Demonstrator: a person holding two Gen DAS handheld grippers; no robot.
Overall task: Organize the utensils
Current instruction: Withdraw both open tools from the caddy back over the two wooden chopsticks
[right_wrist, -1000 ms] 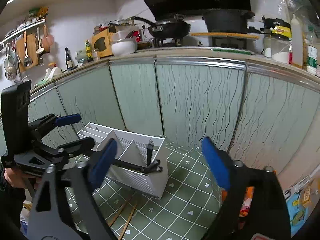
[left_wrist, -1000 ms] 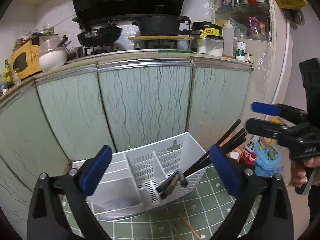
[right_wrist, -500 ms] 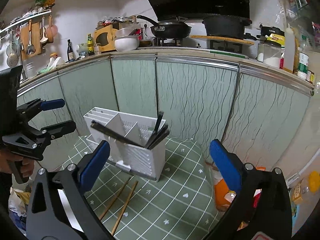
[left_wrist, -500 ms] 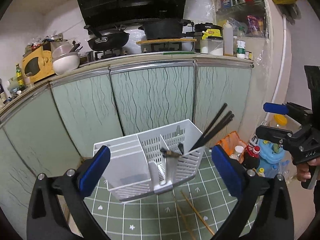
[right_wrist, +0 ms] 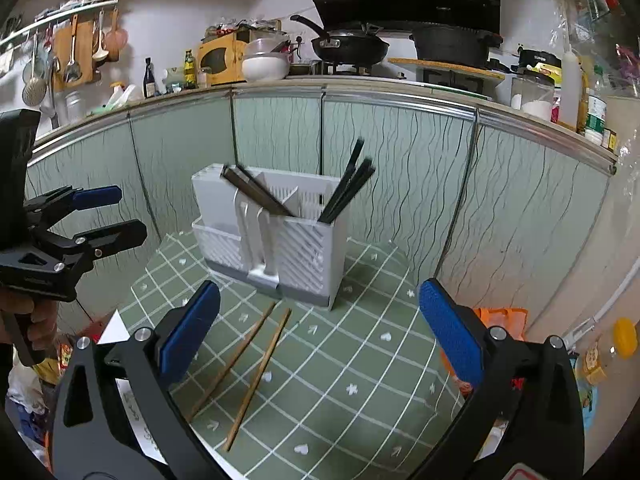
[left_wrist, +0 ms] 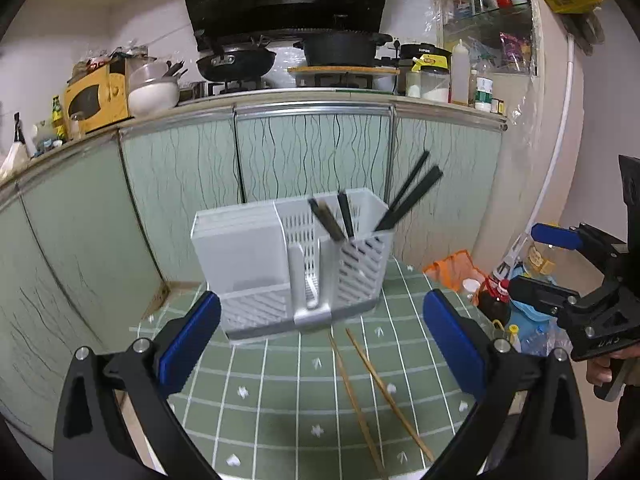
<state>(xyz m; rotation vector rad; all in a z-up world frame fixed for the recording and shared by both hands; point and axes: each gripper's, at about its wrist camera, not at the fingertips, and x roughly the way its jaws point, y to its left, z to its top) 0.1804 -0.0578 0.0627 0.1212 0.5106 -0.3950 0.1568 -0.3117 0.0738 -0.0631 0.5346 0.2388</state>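
A white slotted utensil holder (left_wrist: 288, 264) (right_wrist: 276, 232) stands upright on a green checked mat (left_wrist: 288, 384) (right_wrist: 344, 368). Black chopsticks (left_wrist: 408, 196) (right_wrist: 348, 184) lean out of its right compartment, and more dark utensils (left_wrist: 332, 216) (right_wrist: 256, 196) rest in the middle one. Two wooden chopsticks (left_wrist: 372, 392) (right_wrist: 256, 368) lie loose on the mat in front of the holder. My left gripper (left_wrist: 320, 344) (right_wrist: 96, 216) hangs open above the mat, nothing in it. My right gripper (right_wrist: 320, 332) (left_wrist: 548, 264) is open too, off to the holder's right.
Pale green cabinet doors (left_wrist: 312, 152) rise behind the mat, with a counter carrying a wok (left_wrist: 236, 62), a pot (left_wrist: 340, 46) and jars. Bottles and an orange bag (left_wrist: 452, 268) crowd the floor on the right. A hand (right_wrist: 28, 320) grips the left tool.
The holder went from tipped over toward the camera to standing upright. Both grippers have drawn back and upward, bringing the two wooden chopsticks on the mat into full view.
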